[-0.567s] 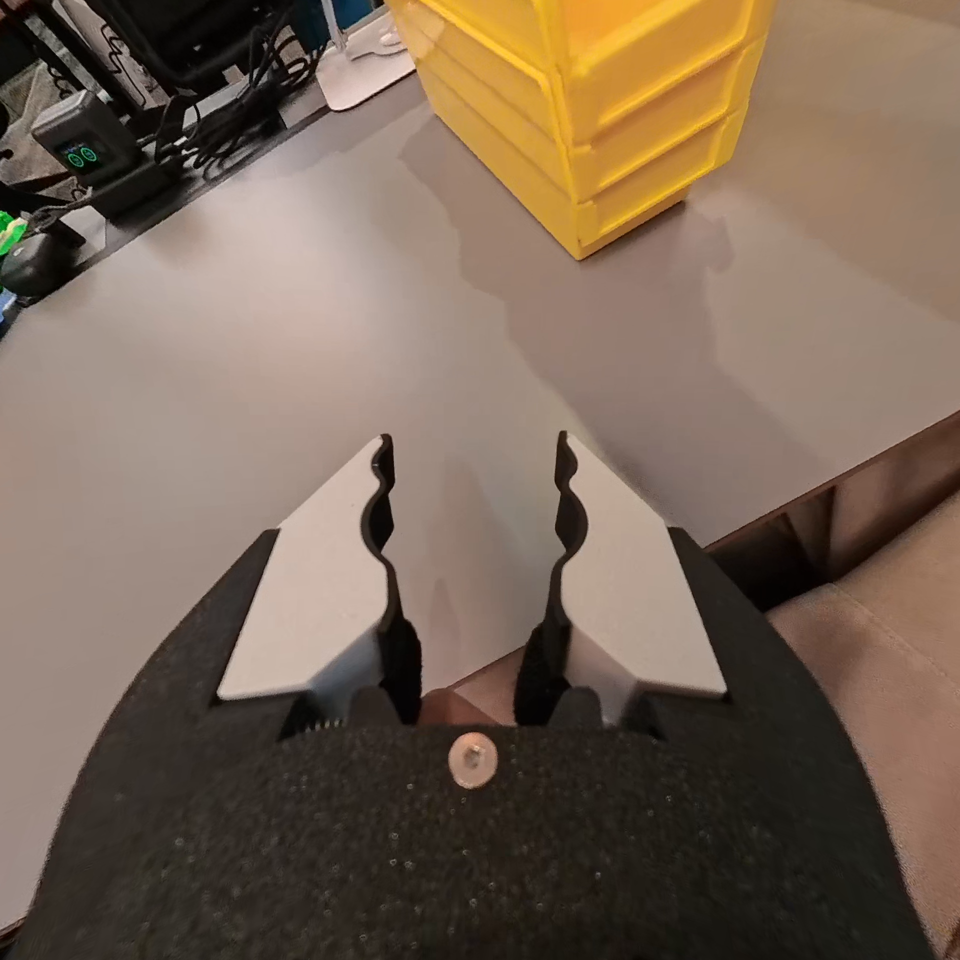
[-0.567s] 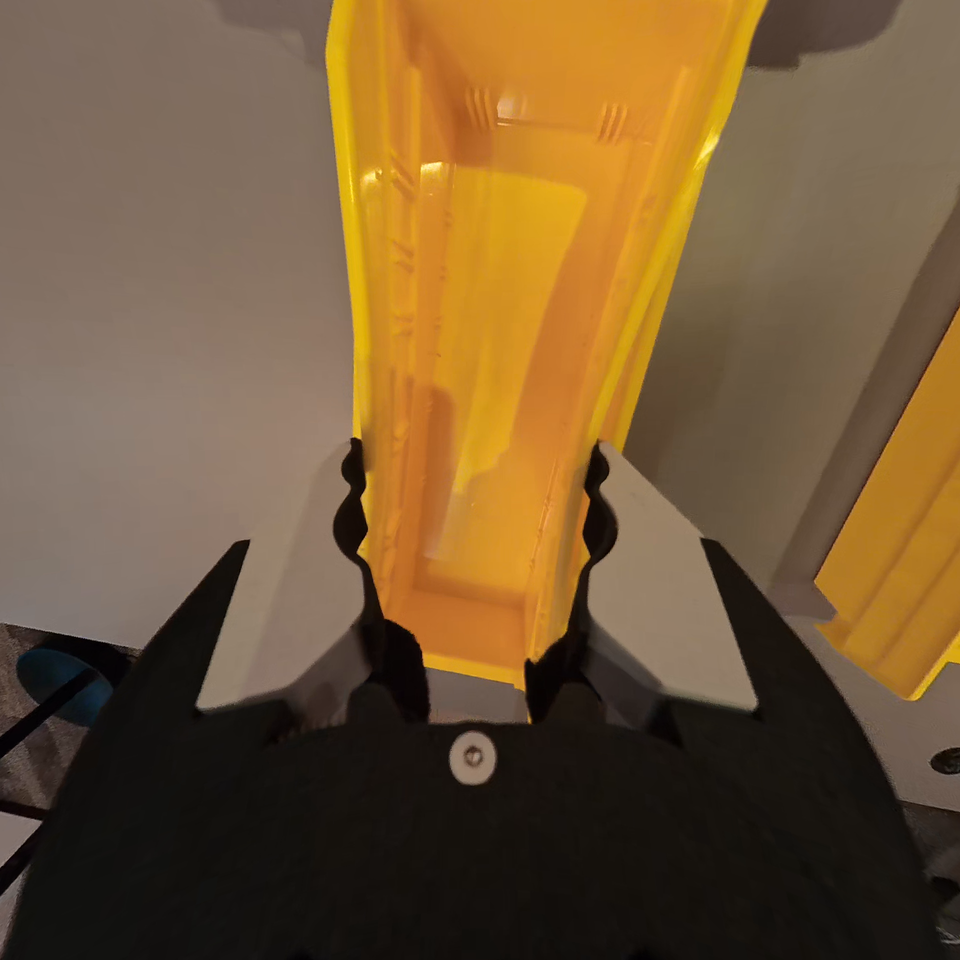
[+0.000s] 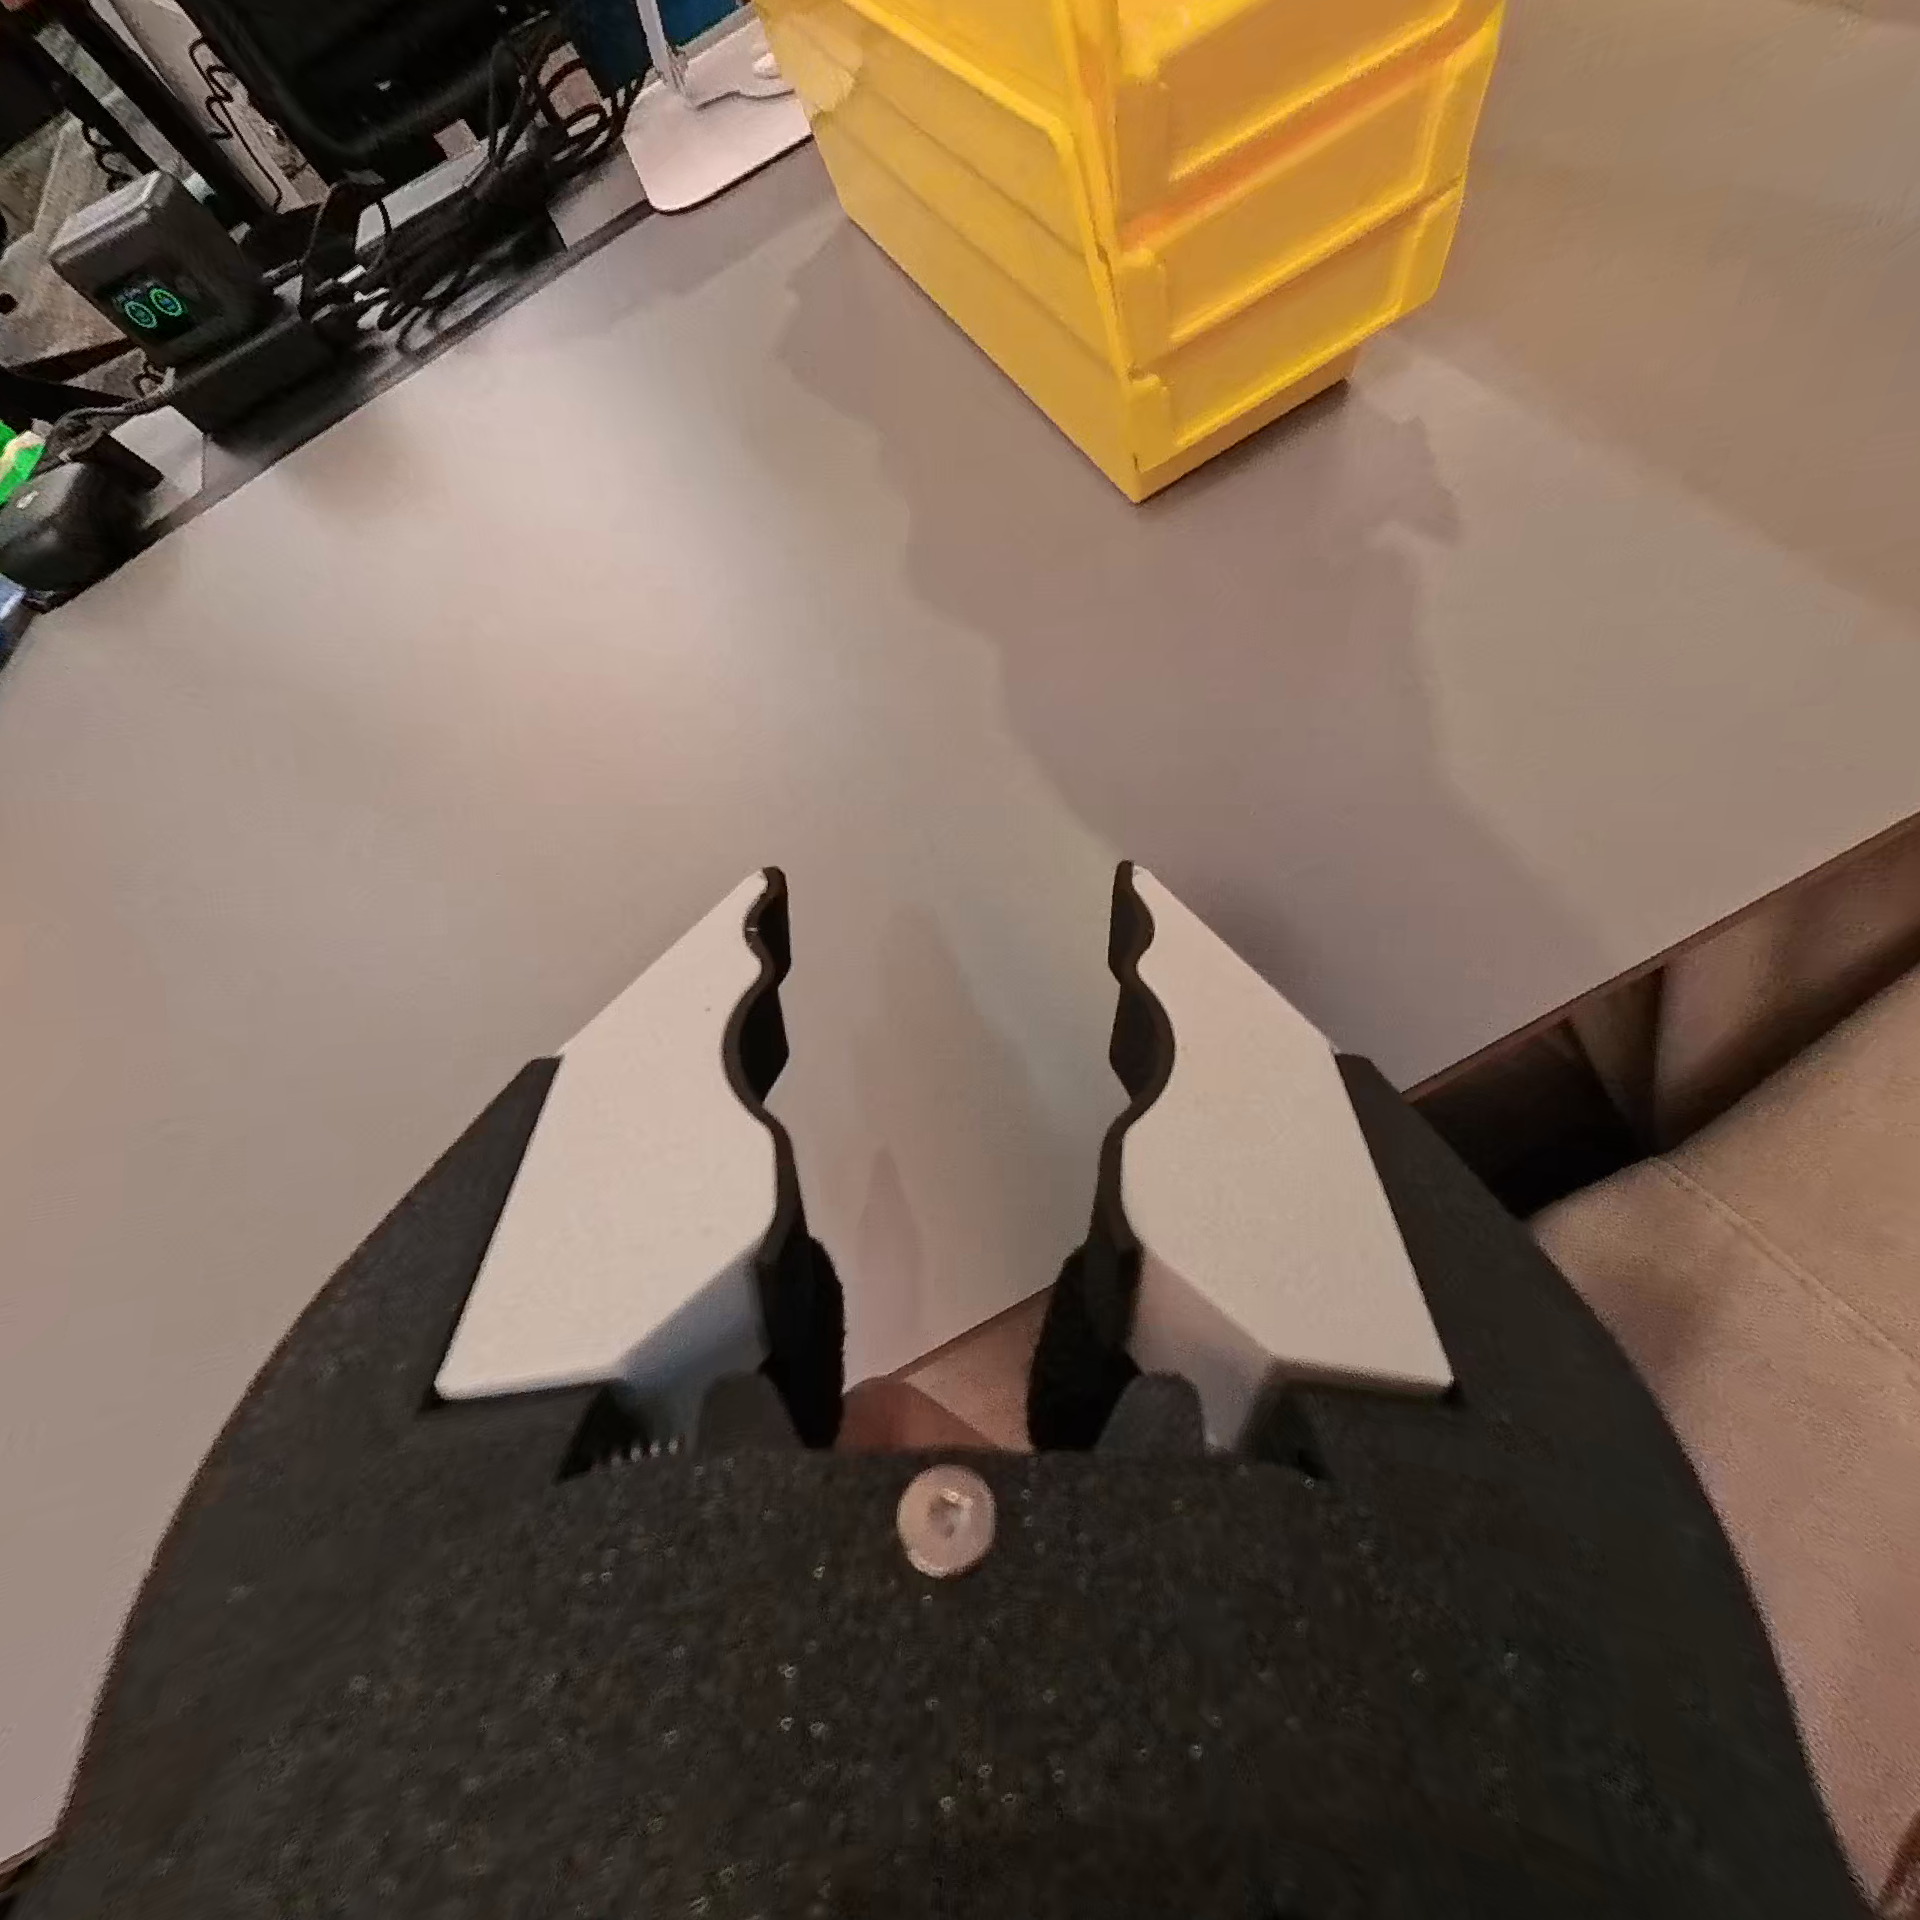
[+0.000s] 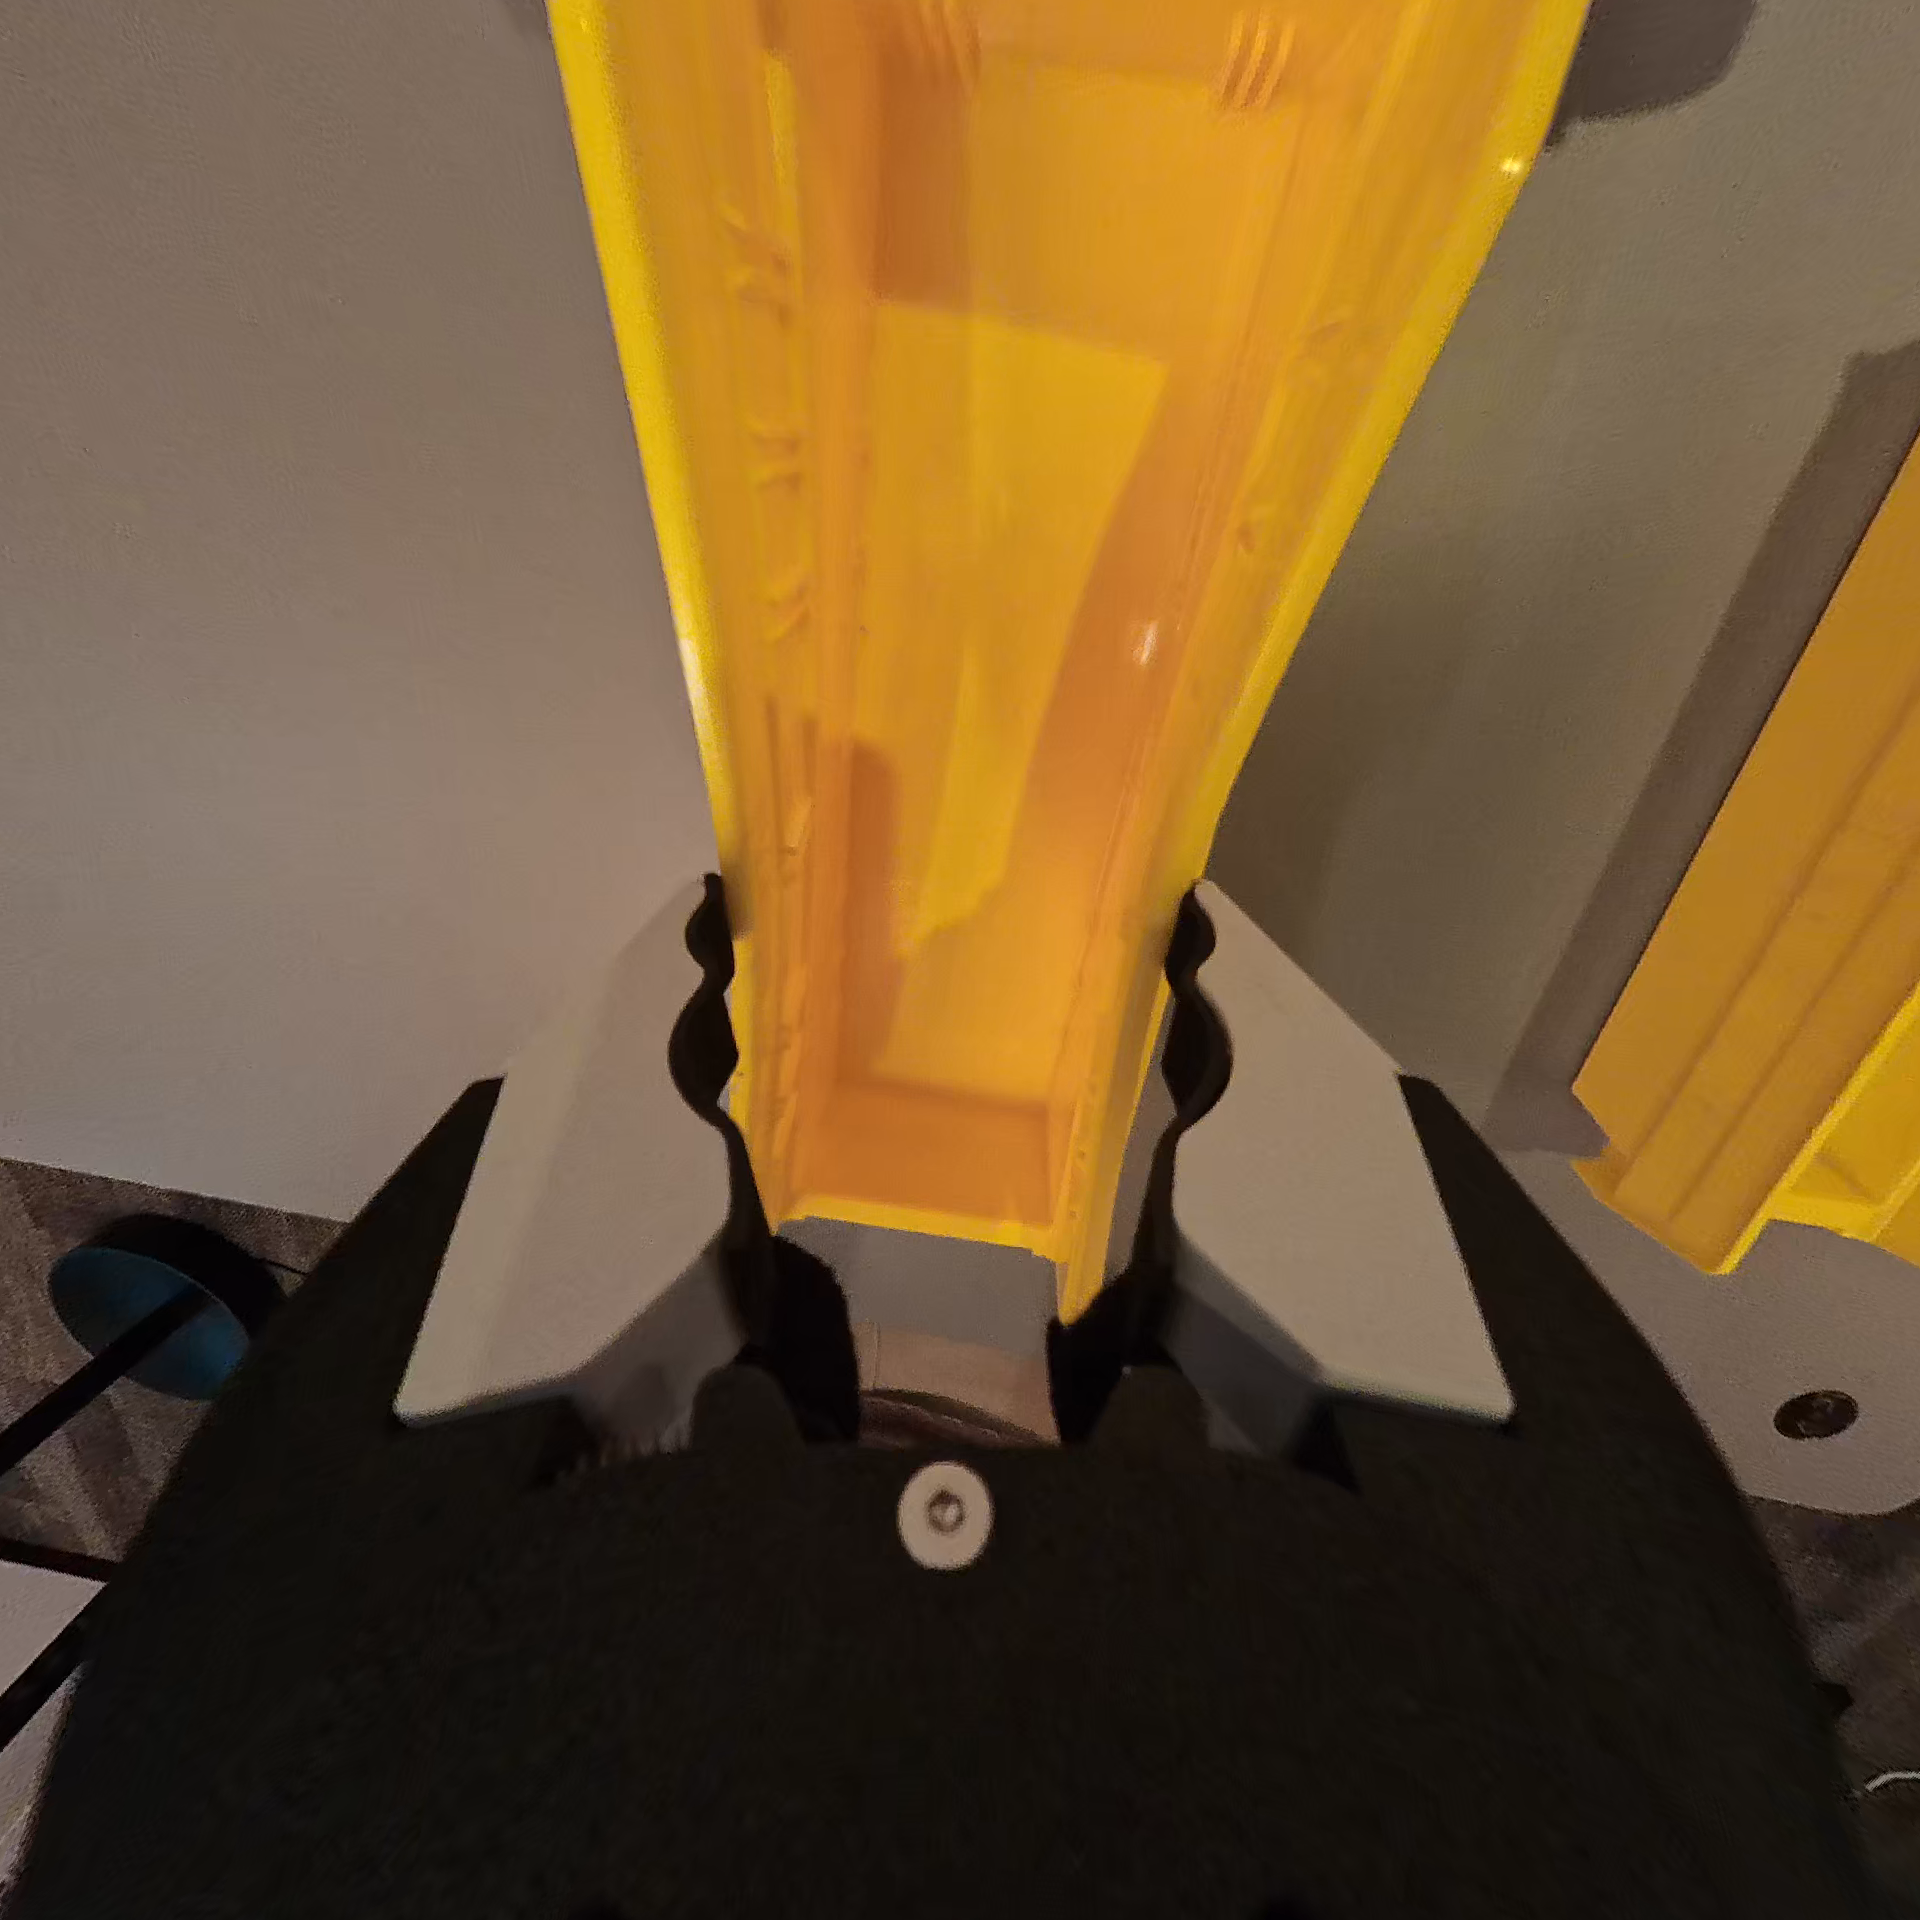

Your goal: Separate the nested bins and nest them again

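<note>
Right claw (image 4: pixel 945 914) clamped across the narrow end of one yellow bin (image 4: pixel 1039 520), held over the tabletop (image 4: pixel 312 520) apart from the stack (image 3: pixel 1195 208), probably to re-nest it; left claw (image 3: pixel 948 883) half-open, empty, stack ahead-right.

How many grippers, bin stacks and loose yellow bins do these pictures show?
Hand-held grippers: 2 (left hand-held gripper, right hand-held gripper)
Stack of nested yellow bins: 1
Single yellow bin, gripped: 1
Total: 4
</note>
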Action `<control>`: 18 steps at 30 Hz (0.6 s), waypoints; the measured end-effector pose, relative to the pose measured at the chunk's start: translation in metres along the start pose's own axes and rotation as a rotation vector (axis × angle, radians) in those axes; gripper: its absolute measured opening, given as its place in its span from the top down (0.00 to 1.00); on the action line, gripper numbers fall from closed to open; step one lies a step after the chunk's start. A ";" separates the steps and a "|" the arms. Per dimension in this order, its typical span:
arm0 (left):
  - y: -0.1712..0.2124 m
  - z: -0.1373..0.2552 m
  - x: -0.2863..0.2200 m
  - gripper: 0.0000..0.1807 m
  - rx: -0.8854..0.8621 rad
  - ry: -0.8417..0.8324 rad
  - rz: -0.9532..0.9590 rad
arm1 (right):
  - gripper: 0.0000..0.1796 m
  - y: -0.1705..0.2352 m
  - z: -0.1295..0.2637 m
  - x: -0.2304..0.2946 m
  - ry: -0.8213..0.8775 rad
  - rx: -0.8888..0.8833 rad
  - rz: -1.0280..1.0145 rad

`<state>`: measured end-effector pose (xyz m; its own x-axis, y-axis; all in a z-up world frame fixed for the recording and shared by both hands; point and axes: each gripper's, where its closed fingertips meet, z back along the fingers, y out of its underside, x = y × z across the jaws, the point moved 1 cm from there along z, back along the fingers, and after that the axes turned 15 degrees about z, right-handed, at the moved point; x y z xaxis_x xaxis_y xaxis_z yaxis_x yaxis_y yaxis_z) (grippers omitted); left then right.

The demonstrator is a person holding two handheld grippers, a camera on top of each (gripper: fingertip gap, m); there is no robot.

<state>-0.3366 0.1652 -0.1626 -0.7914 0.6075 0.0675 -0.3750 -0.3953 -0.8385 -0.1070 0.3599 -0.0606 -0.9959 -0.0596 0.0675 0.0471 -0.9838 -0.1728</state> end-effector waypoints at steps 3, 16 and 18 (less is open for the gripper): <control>0.000 0.000 0.001 0.67 0.002 -0.001 0.003 | 0.53 0.003 0.012 0.001 -0.002 -0.001 0.004; 0.002 0.003 -0.002 0.67 0.002 -0.001 -0.008 | 0.52 0.019 0.106 -0.023 0.002 -0.107 -0.014; 0.003 0.003 0.000 0.67 0.003 -0.006 -0.006 | 0.52 0.027 0.111 -0.044 0.025 -0.100 -0.021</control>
<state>-0.3392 0.1616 -0.1631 -0.7919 0.6059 0.0761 -0.3815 -0.3936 -0.8364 -0.0538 0.3174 0.0406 -0.9983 -0.0338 0.0482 0.0196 -0.9629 -0.2693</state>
